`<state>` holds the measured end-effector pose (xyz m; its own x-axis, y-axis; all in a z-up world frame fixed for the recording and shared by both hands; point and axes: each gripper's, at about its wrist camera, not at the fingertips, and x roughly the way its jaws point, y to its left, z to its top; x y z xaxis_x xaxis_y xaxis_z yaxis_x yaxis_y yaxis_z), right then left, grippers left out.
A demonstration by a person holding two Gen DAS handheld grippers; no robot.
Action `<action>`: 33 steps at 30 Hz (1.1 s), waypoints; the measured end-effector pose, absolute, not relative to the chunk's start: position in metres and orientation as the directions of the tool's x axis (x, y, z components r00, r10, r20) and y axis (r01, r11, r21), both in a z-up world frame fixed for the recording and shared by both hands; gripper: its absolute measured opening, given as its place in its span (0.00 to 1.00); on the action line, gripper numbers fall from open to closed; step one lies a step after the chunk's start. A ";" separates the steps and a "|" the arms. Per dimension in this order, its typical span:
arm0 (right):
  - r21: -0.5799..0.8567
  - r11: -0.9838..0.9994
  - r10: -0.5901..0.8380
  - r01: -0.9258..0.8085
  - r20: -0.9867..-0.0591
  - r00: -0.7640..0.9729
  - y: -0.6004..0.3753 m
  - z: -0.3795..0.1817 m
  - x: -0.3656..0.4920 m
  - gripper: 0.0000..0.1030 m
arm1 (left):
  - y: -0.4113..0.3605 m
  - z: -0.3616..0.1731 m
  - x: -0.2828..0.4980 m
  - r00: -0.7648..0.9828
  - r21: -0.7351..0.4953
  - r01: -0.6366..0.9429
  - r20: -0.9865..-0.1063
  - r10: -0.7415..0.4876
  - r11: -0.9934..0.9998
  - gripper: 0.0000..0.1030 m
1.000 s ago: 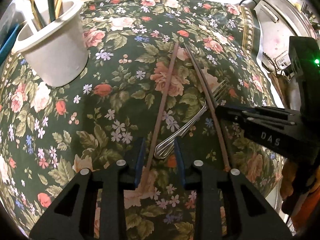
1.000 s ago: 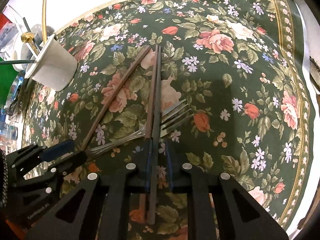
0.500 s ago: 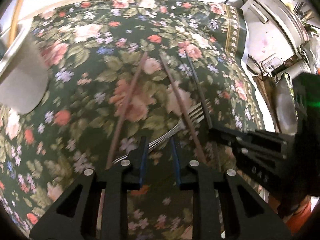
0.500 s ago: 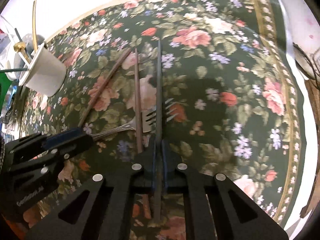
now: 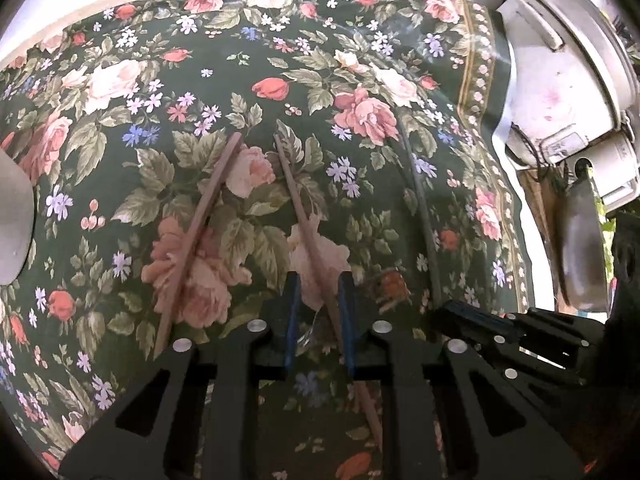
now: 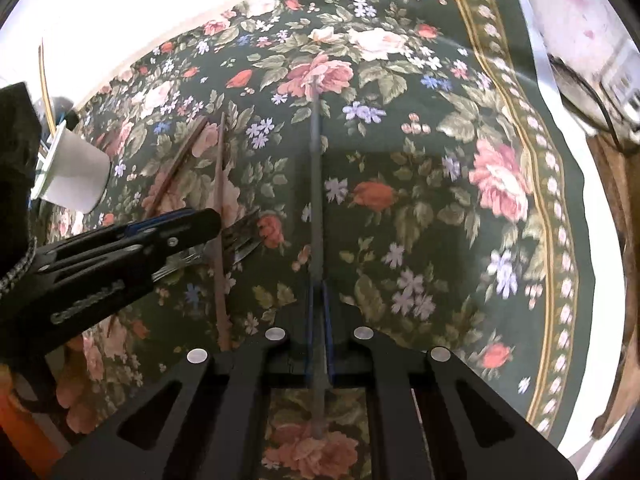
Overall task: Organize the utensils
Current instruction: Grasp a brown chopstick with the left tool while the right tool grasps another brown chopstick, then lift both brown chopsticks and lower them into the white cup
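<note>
My right gripper [image 6: 317,292] is shut on a dark grey chopstick [image 6: 316,184] that points straight ahead above the floral cloth; the stick also shows in the left wrist view [image 5: 420,204]. My left gripper [image 5: 320,288] is open, its fingers either side of a brown chopstick [image 5: 304,224] and over a metal fork [image 6: 240,240]. A second brown chopstick [image 5: 200,220] lies to its left. The white utensil cup [image 6: 74,172] stands at the far left.
A white rice cooker [image 5: 560,80] and a metal pan [image 5: 580,248] sit off the right edge of the floral tablecloth [image 6: 440,160]. The table's far edge meets a white wall.
My right gripper closed on the dark chopstick and swung it right, away from the brown ones. My left gripper shifted right from the fork handle to astride the middle brown chopstick.
</note>
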<state>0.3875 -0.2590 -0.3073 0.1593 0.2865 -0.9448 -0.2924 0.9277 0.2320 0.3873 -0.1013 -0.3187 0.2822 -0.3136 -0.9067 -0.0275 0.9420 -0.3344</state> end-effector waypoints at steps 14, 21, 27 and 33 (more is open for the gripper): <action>0.243 0.916 0.308 -0.321 -0.936 0.170 -0.248 -0.310 0.425 0.07 | -0.115 -0.321 0.408 0.312 -0.288 -0.013 -0.911 -0.270 0.957 0.04; 0.299 0.912 0.355 -0.280 -0.918 0.176 -0.256 -0.308 0.427 0.06 | -0.111 -0.303 0.401 0.326 -0.296 0.027 -0.900 -0.288 0.955 0.03; 0.314 0.909 0.376 -0.274 -0.902 0.213 -0.262 -0.292 0.420 0.06 | -0.117 -0.270 0.383 0.390 -0.285 0.076 -0.873 -0.292 0.955 0.03; 0.318 0.907 0.391 -0.276 -0.879 0.273 -0.268 -0.268 0.408 0.05 | -0.117 -0.239 0.361 0.438 -0.302 0.111 -0.840 -0.320 0.947 0.03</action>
